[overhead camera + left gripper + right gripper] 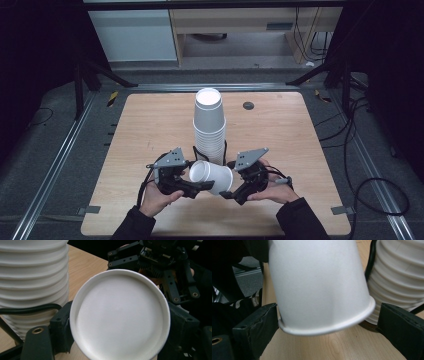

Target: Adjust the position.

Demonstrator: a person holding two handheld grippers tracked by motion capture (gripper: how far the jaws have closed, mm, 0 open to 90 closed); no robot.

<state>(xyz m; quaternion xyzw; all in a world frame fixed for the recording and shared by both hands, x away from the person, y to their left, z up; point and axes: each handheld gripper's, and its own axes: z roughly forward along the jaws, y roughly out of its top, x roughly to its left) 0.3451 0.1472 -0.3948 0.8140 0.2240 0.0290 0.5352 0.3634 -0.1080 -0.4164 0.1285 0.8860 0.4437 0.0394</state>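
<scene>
lab | metal rails (55,165) around wooden table (150,125) | floor cables (370,185)

Right gripper view: I see a white paper cup (317,287) lying between my right gripper (332,325) jaws, its rolled rim toward the camera. The left jaw touches the rim; the right jaw stands apart from it. Beyond, right of the cup, a stack of cups (399,277) stands on the wooden table (332,347).
</scene>
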